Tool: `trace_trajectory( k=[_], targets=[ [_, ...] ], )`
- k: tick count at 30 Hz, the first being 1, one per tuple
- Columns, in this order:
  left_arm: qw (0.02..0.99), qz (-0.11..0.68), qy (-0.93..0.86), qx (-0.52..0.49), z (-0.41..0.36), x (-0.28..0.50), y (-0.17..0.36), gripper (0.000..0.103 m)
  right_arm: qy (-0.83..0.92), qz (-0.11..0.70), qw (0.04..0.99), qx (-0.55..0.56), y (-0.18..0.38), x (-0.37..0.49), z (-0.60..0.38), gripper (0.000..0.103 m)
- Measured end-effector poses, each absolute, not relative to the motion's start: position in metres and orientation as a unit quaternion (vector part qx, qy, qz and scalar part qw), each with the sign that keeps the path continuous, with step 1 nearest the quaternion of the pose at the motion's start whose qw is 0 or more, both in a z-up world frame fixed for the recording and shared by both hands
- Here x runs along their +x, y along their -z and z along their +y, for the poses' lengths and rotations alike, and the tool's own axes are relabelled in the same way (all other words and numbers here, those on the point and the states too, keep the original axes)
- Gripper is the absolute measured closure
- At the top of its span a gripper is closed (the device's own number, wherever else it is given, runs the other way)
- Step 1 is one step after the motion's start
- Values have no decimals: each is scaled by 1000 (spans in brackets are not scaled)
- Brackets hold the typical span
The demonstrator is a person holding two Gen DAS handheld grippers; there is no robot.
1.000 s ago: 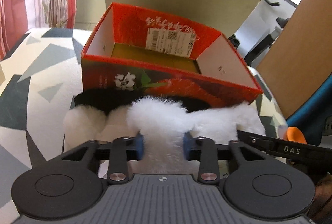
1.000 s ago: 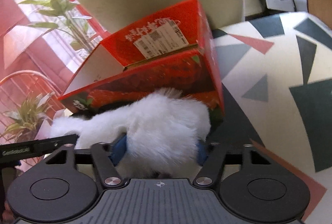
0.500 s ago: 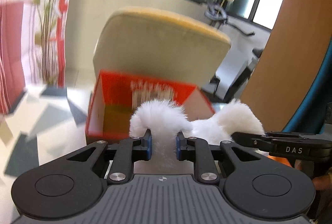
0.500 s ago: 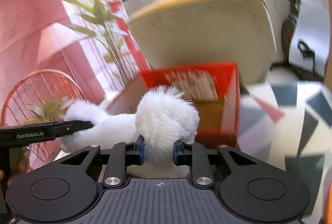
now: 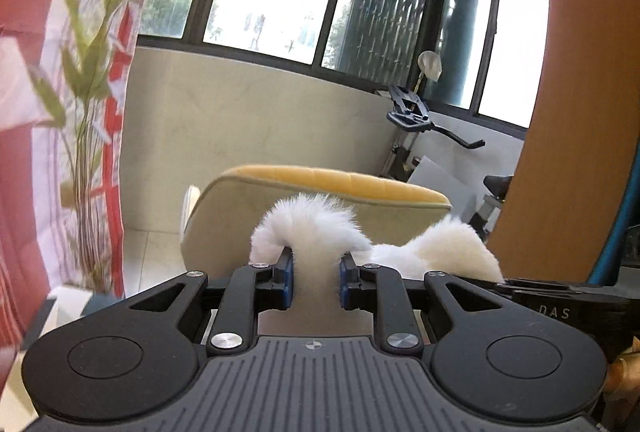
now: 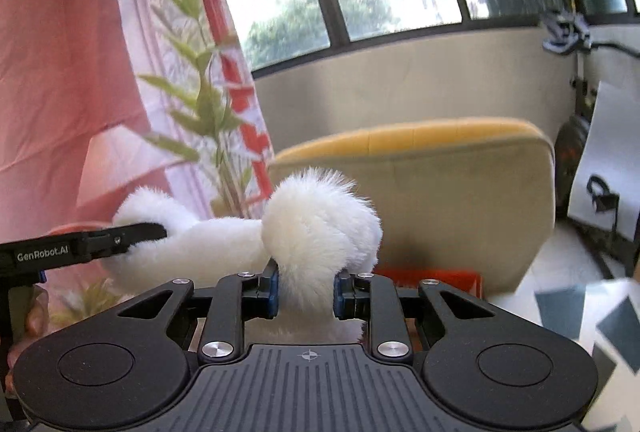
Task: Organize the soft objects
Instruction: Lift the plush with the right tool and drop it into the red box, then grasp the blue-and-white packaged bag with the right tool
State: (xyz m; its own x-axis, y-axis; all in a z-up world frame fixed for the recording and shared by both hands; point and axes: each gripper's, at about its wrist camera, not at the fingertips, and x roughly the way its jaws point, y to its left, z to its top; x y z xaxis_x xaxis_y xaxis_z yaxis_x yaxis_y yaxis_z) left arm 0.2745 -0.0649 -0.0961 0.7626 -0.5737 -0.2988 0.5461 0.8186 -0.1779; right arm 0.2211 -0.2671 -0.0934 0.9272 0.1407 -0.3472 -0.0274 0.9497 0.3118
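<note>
Holding one white fluffy plush piece (image 5: 316,228) between them, both grippers are now high in the air. The left gripper (image 5: 316,282) is clamped on one end of it, its blue pads pressed into the fur. The right gripper (image 6: 305,290) is clamped on the other end (image 6: 320,220), and the fur bulges over its jaws. In the right wrist view, the fluffy band runs to the left, where the other gripper's finger lies on it.

One second ago the plush piece lay low on the patterned table, just in front of the red cardboard box, and the jaws were wider around it. Half a second ago it was already rising, with the box open behind it. Now the left view shows only the yellow-topped chair (image 5: 340,179) and the windows; the box is gone from it. In the right view only a strip of the red box (image 6: 428,278) shows, below and beyond the plush.

I judge that the lift is finished and the piece is clear of the box wall. Next it probably must move forward and down into the box.
</note>
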Motion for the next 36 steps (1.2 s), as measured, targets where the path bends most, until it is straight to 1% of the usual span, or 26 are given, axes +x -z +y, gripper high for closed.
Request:
trace_trajectory(
  k=[2, 4, 10, 14, 17, 20, 21, 22, 23, 24, 25, 29, 33, 36],
  targets=[
    [936, 188, 297, -32, -73, 290, 102, 81, -33, 191, 969, 152, 98, 233, -270, 81],
    [928, 220, 299, -27, -83, 306, 117, 81, -22, 208, 966, 151, 108, 245, -272, 81],
    [895, 342, 287, -2, -110, 346, 188, 81, 14, 295, 944, 146, 166, 280, -274, 81],
    [885, 373, 277, 28, -122, 356, 212, 81, 34, 352, 923, 149, 205, 293, -274, 81],
    [887, 370, 272, 51, -122, 358, 216, 80, 50, 374, 913, 156, 225, 293, -275, 80],
    [889, 362, 273, 62, -120, 358, 212, 75, 61, 378, 912, 147, 232, 292, -275, 71],
    [890, 359, 274, 63, -114, 357, 213, 71, 62, 376, 914, 141, 232, 289, -273, 67],
    [892, 354, 274, 63, -110, 354, 213, 69, 66, 372, 916, 135, 231, 286, -272, 61],
    [894, 349, 274, 65, -108, 351, 211, 63, 68, 368, 918, 130, 228, 286, -270, 57],
    [896, 343, 273, 66, -106, 347, 209, 60, 70, 361, 922, 124, 226, 282, -270, 46],
    [899, 338, 272, 67, -104, 341, 207, 59, 73, 353, 925, 118, 223, 278, -269, 40],
    [909, 312, 267, 69, -93, 315, 194, 51, 77, 326, 936, 110, 209, 257, -267, 38],
    [917, 299, 258, 61, -78, 285, 186, 50, 70, 297, 945, 115, 196, 223, -258, 35],
    [921, 292, 253, 52, -64, 258, 184, 50, 58, 284, 950, 113, 191, 195, -244, 35]
  ],
)
